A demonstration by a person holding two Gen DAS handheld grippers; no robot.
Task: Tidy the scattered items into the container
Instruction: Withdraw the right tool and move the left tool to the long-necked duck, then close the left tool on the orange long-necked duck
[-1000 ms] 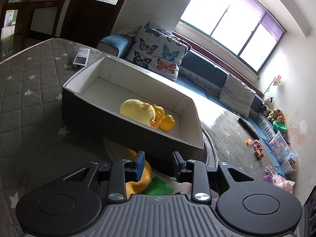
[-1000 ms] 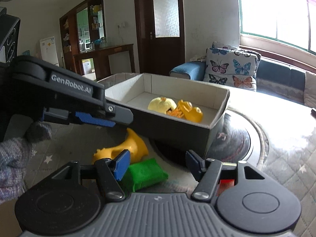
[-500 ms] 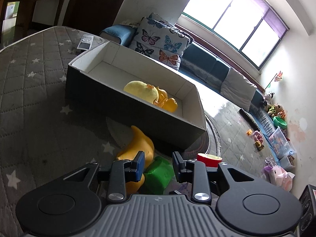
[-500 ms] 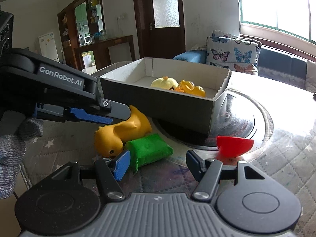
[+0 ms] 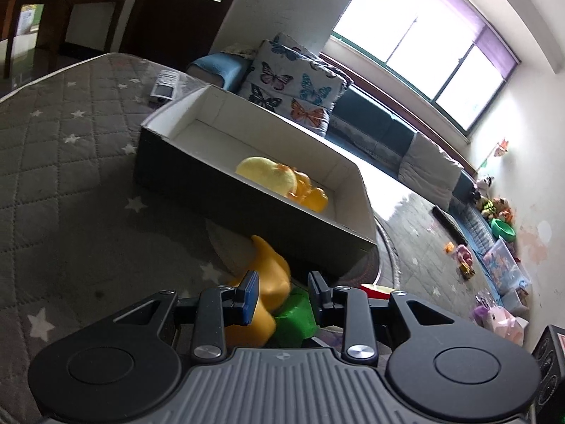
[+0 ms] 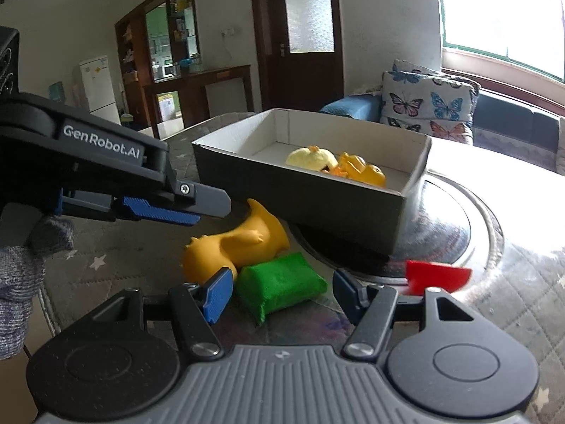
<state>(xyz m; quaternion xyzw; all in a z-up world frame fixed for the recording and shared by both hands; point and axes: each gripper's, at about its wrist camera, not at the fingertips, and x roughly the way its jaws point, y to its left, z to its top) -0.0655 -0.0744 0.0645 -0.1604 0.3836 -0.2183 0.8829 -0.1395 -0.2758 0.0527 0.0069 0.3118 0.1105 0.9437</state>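
Note:
A dark box with a white inside (image 5: 247, 208) (image 6: 317, 198) stands on the table and holds a pale yellow plush (image 5: 266, 175) (image 6: 310, 159) and an orange toy (image 5: 312, 196) (image 6: 363, 171). In front of it lie an orange duck-like toy (image 5: 268, 282) (image 6: 233, 247), a green block (image 5: 295, 321) (image 6: 279, 284) and a red piece (image 5: 376, 289) (image 6: 438, 275). My left gripper (image 5: 284, 295) is open and empty, just above the orange toy and green block; it also shows in the right wrist view (image 6: 176, 208). My right gripper (image 6: 279, 298) is open and empty, with the green block between its fingers' line.
A remote control (image 5: 164, 86) lies on the grey star-patterned quilted cover (image 5: 70, 183) behind the box. A round dark mat (image 6: 445, 233) lies under the box. A sofa with a butterfly cushion (image 5: 293, 81) stands behind; toys (image 5: 494, 233) lie along the right wall.
Both grippers have dropped lower and drawn back a little from the box. The floor items now sit closer between the fingers. Both stay open.

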